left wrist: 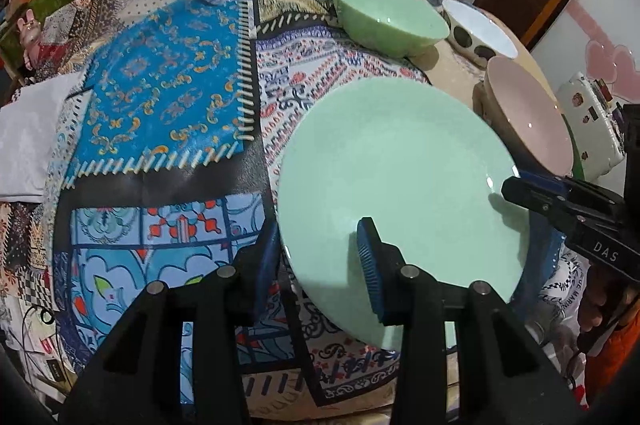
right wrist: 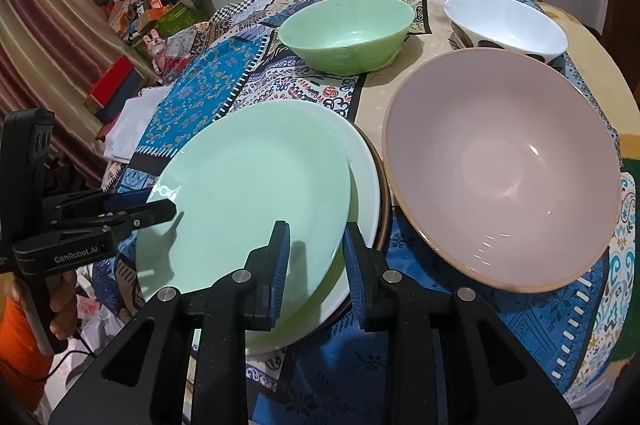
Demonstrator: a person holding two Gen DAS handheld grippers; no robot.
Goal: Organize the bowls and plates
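Green plate (right wrist: 248, 193) atop white plate (right wrist: 362, 181): left tongs (left wrist: 320, 265) and right tongs (right wrist: 316, 265) each pinching opposite rim; lower level, centre on stack, release together

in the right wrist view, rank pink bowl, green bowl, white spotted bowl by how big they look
1. pink bowl, though it is nearest the camera
2. green bowl
3. white spotted bowl, close to the green one
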